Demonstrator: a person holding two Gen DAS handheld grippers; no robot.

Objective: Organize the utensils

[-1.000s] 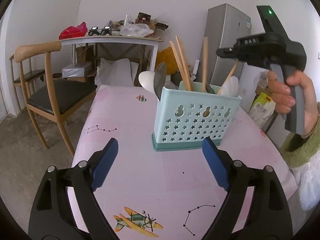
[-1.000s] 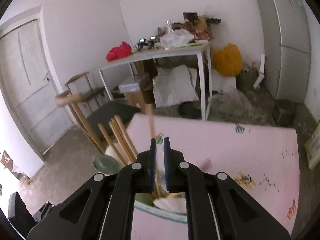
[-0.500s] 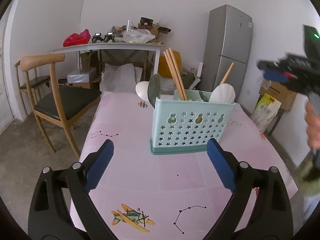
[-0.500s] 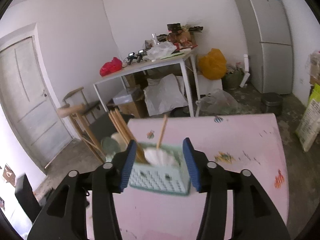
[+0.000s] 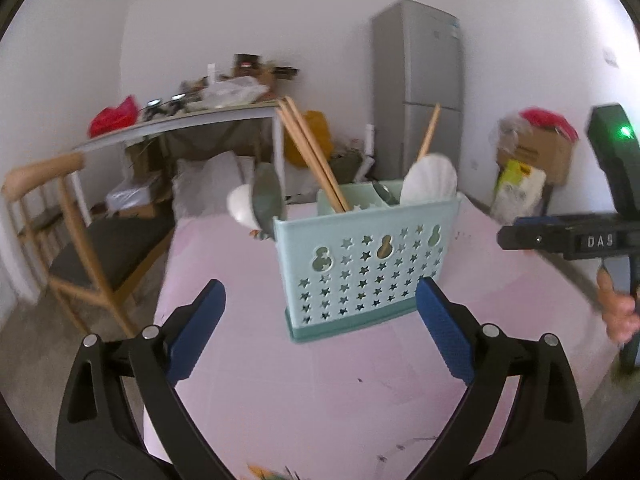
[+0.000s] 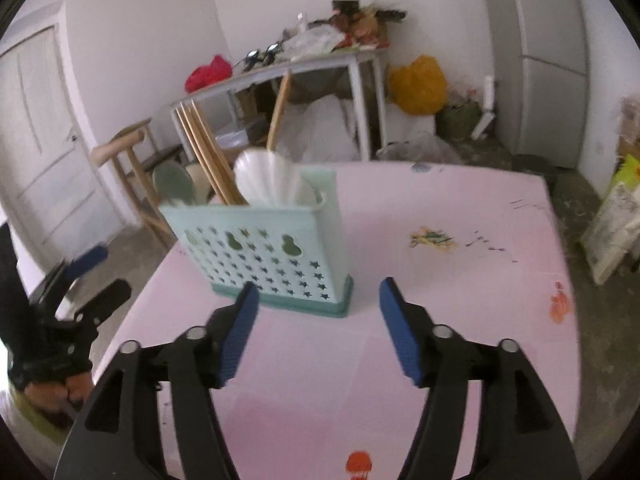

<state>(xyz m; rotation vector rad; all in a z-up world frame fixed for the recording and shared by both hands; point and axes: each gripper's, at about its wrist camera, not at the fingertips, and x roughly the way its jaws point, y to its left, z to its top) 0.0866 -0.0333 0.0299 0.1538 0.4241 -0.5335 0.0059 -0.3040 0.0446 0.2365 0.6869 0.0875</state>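
Observation:
A mint-green utensil caddy [image 5: 360,268] [image 6: 264,256] with star cut-outs stands on the pink table [image 5: 320,400] [image 6: 440,240]. It holds wooden chopsticks [image 5: 316,160] [image 6: 208,160], a white shell-shaped spoon [image 5: 432,178] [image 6: 268,180] with a wooden handle, and a grey-green spoon [image 5: 268,196] [image 6: 174,184]. My left gripper [image 5: 320,292] [image 6: 100,276] is wide open in front of the caddy, holding nothing. My right gripper [image 6: 319,285] [image 5: 516,230] hovers near the caddy's other long side. Its jaws are opening and nothing is between them.
A wooden chair [image 5: 60,240] stands off the table's left side. Behind are a cluttered white side table [image 5: 192,120], a grey fridge [image 5: 420,92], a yellow sack [image 6: 420,84] and a door [image 6: 36,140]. Bags and a box [image 5: 532,160] sit at the right.
The right gripper was shut just above the caddy; it has opened, drawn back and come down toward the table. The left gripper has shifted sideways and rolled a little, staying open.

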